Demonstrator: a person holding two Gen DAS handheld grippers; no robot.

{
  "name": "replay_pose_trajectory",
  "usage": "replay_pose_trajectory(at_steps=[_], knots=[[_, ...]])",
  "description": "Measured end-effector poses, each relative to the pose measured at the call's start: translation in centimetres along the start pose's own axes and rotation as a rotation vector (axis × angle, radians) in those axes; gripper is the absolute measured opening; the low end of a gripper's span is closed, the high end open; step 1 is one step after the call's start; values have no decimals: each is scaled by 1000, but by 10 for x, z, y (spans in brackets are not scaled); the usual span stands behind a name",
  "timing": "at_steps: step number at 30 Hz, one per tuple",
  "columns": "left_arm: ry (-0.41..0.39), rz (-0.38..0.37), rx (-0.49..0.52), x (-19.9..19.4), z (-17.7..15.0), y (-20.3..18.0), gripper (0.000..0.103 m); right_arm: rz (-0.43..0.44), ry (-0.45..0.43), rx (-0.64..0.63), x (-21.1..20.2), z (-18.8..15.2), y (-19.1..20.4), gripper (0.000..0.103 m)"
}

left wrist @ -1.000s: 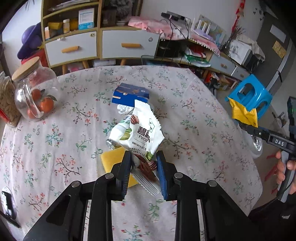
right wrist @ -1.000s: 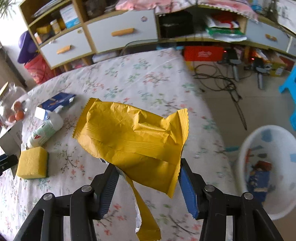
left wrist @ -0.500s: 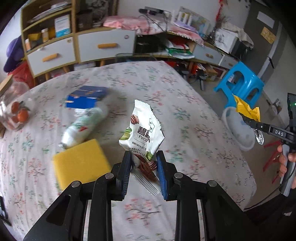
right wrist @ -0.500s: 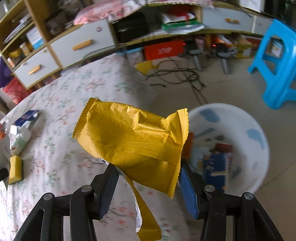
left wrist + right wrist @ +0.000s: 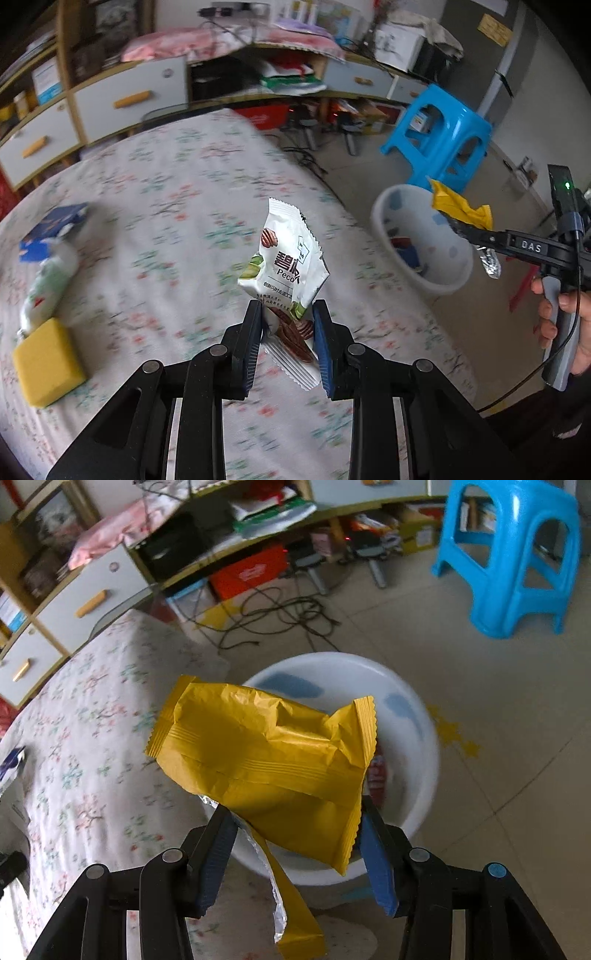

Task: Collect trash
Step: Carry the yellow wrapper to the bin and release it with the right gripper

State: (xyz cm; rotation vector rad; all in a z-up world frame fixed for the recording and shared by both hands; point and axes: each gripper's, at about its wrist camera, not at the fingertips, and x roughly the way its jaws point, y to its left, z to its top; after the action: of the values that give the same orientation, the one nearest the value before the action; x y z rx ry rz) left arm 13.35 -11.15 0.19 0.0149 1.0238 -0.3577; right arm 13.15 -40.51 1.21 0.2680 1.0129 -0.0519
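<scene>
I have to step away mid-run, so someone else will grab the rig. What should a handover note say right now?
Left tongs: shut on the white pecan snack wrapper, held above the floral tablecloth.
Right tongs: shut on the torn yellow wrapper, held over the white bin on the floor beside the table.
Done: the bin already holds some trash.
Left: drop the yellow wrapper, then bring the pecan wrapper to the bin. The blue packet and white bottle lie on the table beside a yellow sponge.
</scene>
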Motion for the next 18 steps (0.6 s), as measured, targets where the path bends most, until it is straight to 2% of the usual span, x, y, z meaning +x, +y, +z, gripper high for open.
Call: replay_pose_trajectory(at_steps=[2, 4, 18], knots=[[12, -14, 18, 9, 6, -15, 29, -8, 5, 18, 1, 3, -8, 60], [22, -22, 32, 18, 12, -24, 29, -20, 16, 39, 4, 6, -16, 76], [87, -95, 117, 78, 40, -103, 29, 1, 13, 121, -14, 5, -56, 77]])
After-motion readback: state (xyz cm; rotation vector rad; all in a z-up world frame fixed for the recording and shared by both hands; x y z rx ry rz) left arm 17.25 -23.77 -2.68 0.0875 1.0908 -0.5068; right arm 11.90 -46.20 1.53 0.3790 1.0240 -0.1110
